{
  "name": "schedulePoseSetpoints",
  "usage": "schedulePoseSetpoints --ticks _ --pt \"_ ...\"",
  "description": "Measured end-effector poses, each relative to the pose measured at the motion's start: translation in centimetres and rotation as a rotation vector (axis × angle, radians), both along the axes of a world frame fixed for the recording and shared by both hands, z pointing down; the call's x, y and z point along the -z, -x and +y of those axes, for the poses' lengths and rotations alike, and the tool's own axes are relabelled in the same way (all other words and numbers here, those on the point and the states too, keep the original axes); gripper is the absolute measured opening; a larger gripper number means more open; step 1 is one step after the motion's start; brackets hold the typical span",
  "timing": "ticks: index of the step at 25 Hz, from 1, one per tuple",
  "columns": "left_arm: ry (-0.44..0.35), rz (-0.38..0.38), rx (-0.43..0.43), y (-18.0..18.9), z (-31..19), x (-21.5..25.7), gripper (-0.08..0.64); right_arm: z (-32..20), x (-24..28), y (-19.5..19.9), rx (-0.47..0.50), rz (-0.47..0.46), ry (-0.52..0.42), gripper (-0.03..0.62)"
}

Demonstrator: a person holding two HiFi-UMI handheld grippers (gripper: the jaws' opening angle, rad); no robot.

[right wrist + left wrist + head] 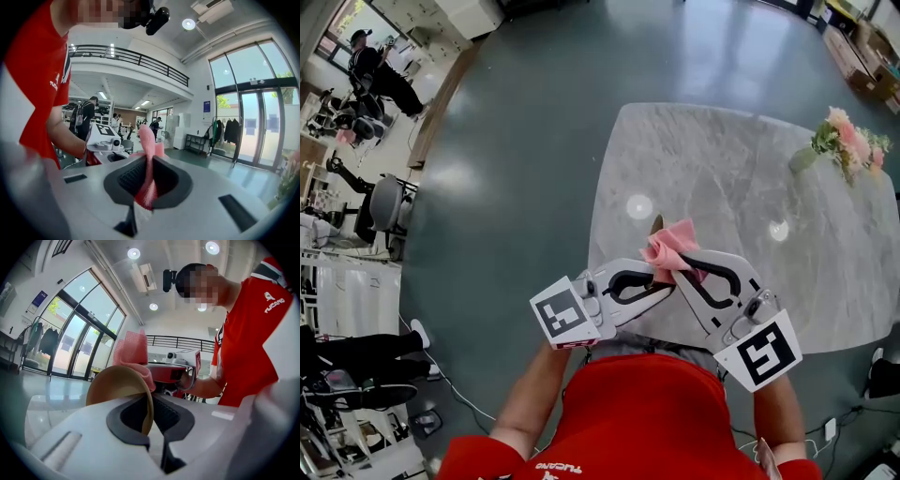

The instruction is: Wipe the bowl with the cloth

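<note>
A tan bowl (pixel 115 385) hangs in the air on its side, and my left gripper (pixel 154 430) is shut on its rim. Over the bowl's far edge lies the pink cloth (pixel 132 349). In the head view both grippers meet in front of the person's chest, over the near edge of the table. There my left gripper (pixel 661 281) points right and my right gripper (pixel 680 269) points left. The pink cloth (pixel 671 244) is bunched between them, with only a sliver of the bowl (pixel 657 225) showing behind it. My right gripper (pixel 144 190) is shut on the pink cloth (pixel 147 154).
A grey marble table (pixel 722 169) stretches ahead, with a bunch of pink flowers (pixel 850 141) at its far right corner. Office chairs (pixel 384 202) and a person (pixel 375 70) are far off at the left on the dark floor.
</note>
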State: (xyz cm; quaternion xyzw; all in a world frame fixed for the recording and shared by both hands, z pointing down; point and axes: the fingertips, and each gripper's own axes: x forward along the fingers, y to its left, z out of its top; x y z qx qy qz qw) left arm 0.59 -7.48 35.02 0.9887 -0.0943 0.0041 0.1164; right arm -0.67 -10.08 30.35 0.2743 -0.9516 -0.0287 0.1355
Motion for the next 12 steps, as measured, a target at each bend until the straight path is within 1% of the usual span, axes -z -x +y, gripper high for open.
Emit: schedulePoseSetpoints --ticks 1,3,5,7,10,12 --pt "-0.012 0.009 -0.012 0.1 0.1 0.2 0.020 -0.2 -0.1 -0.2 -0.012 -0.004 0.018 0.021" --pt "-0.022 0.025 -0.045 0.3 0.7 0.7 0.020 -1.2 0.2 -0.8 -0.042 -0.043 0.061 0.021" --pt "-0.002 0.036 -0.073 0.6 1.4 1.4 0.020 -2.3 0.7 -1.2 -0.042 -0.080 0.080 0.021" --pt "-0.014 0.043 -0.088 0.7 1.7 1.8 0.020 -2.5 1.3 -1.2 -0.016 -0.093 0.074 0.021" --pt "-0.029 0.044 -0.100 0.8 1.7 1.8 0.020 -1.2 2.0 -0.4 0.050 -0.083 0.054 0.021" --pt "-0.025 0.054 -0.116 1.0 2.0 2.1 0.020 -0.8 2.0 -0.1 0.058 -0.067 0.069 0.021"
